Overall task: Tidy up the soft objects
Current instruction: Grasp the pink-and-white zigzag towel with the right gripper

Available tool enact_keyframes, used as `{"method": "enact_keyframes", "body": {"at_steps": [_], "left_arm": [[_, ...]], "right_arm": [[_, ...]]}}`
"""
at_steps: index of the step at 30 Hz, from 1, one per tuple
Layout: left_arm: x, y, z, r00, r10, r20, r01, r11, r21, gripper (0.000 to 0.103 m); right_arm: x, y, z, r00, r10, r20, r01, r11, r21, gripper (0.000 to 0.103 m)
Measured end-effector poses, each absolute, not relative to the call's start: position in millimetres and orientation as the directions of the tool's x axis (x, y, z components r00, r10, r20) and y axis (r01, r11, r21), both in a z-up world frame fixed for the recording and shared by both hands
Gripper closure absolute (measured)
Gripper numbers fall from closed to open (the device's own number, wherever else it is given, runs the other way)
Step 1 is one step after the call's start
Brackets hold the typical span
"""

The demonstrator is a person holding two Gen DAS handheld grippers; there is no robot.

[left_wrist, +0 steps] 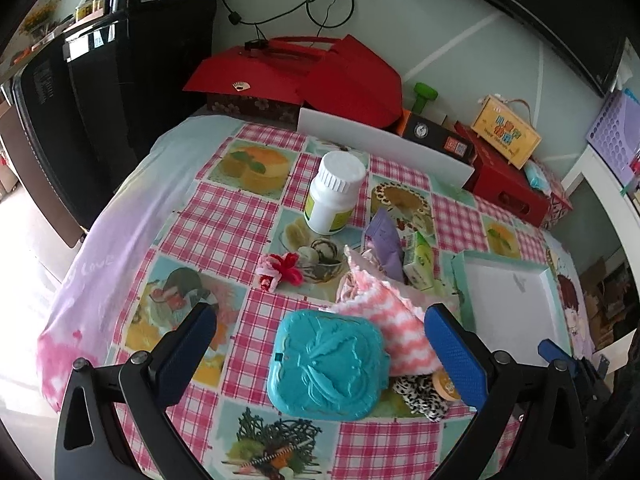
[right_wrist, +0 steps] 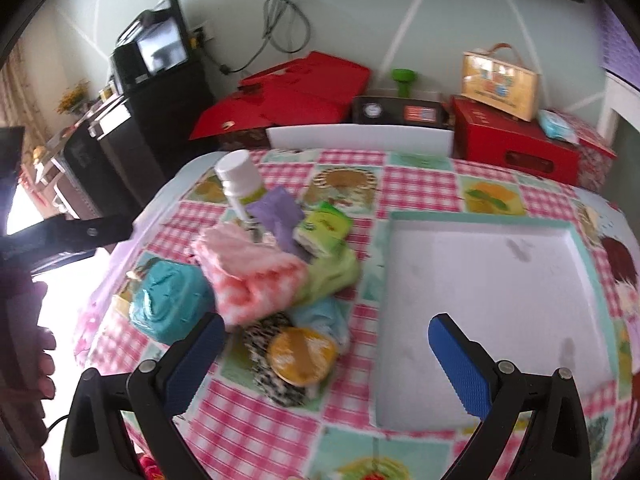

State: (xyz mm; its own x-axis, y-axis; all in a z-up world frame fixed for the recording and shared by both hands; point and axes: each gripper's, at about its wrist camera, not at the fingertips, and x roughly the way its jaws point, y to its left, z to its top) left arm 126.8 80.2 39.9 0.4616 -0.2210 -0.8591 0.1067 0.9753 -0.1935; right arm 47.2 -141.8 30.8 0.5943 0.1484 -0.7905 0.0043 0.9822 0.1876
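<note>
The left gripper (left_wrist: pixel 320 344) is held wide open above the near part of the desk (left_wrist: pixel 240 216), nothing caught between its blue pads (left_wrist: pixel 456 356), and a teal embossed case (left_wrist: pixel 326 364) is framed right between the fingers. Just right of the case, a pink-and-white wavy cloth (left_wrist: pixel 396 320) is seen leaning against it, with a leopard-print soft item (left_wrist: pixel 420 394) tucked under the cloth's near end and an orange round lid (left_wrist: pixel 446 386) touching that. Farther off, a purple pouch (left_wrist: pixel 386 242) and a green packet (left_wrist: pixel 420 260) are piled behind the cloth, a small red-and-white bow (left_wrist: pixel 282 270) lies alone to the left, and a white bottle (left_wrist: pixel 334 192) stands upright beyond. The right gripper (right_wrist: pixel 326 356) is likewise spread open and empty, held over the near edge of the heap, beside the tray. Between its fingers, the orange lid (right_wrist: pixel 302 356) is seen on the leopard-print item (right_wrist: pixel 276 384), with a light blue soft piece (right_wrist: pixel 324 316) just behind. The pink cloth (right_wrist: pixel 252 276) is heaped at the middle, the teal case (right_wrist: pixel 168 304) to its left, a light green soft item (right_wrist: pixel 336 276) to its right. The white tray (right_wrist: pixel 492 292) with its teal rim is found on the right, apart from the pile and holding nothing. A person's hand (right_wrist: pixel 40 344) is glimpsed at the far left edge.
</note>
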Motion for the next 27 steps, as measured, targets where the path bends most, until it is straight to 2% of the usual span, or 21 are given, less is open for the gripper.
{"method": "enact_keyframes", "body": {"at_steps": [9, 20, 27], "left_arm": [[143.7, 89.1, 19.3, 0.453, -0.205, -0.867, 0.063, 0.978, -0.198, 0.000], [159.3, 105.1, -3.3, 0.413, -0.194, -0.890, 0.007, 0.978, -0.210, 0.000], [166.0, 111.3, -11.8, 0.398, -0.190, -0.898, -0.005, 0.978, -0.209, 0.000]], "right_arm": [[70.2, -115.4, 10.8, 0.550, 0.180, -0.815, -0.087, 0.984, 0.158, 0.001], [86.6, -93.3, -4.8, 0.509, 0.228, -0.830, -0.169, 0.972, 0.164, 0.021], [93.2, -79.4, -13.3, 0.482, 0.248, -0.840, -0.209, 0.964, 0.165, 0.048]]}}
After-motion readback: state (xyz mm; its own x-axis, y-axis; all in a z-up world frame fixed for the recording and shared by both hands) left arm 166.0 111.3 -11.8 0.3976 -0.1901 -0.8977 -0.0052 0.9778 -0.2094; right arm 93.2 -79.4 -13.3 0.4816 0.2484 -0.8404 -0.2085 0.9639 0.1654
